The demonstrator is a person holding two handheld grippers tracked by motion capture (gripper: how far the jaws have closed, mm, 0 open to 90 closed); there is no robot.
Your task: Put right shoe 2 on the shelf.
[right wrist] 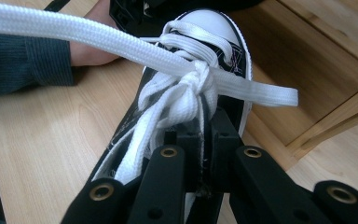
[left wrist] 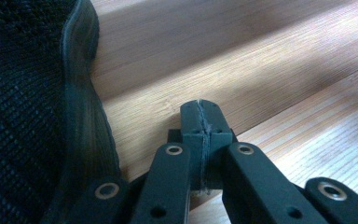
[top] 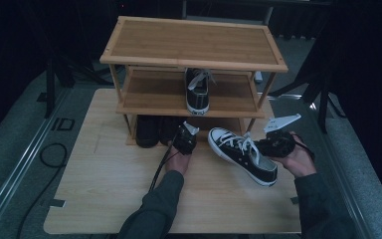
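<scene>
Lifting the second sneaker toward the rack, with its partner already shelved.

One sneaker on the shelf (top: 197, 91) already sits on the middle tier of the shoe rack (top: 194, 42), toe toward you, and dark shoes (top: 146, 130) fill the bottom tier at its 8 o'clock, so your remaining job looks like seating the sneaker (top: 241, 154) beside its mate. Your right gripper (top: 267, 148) has its jaws pinched narrow on that sneaker's collar near the heel, laces (right wrist: 177, 93) knotted just ahead of the tips, toe pointing to 10 o'clock. Your left gripper (top: 185, 140) is closed on nothing, at the sneaker's 9 o'clock, by the bottom tier and just beside a dark shoe there. The table (top: 104, 189) lies below.
</scene>
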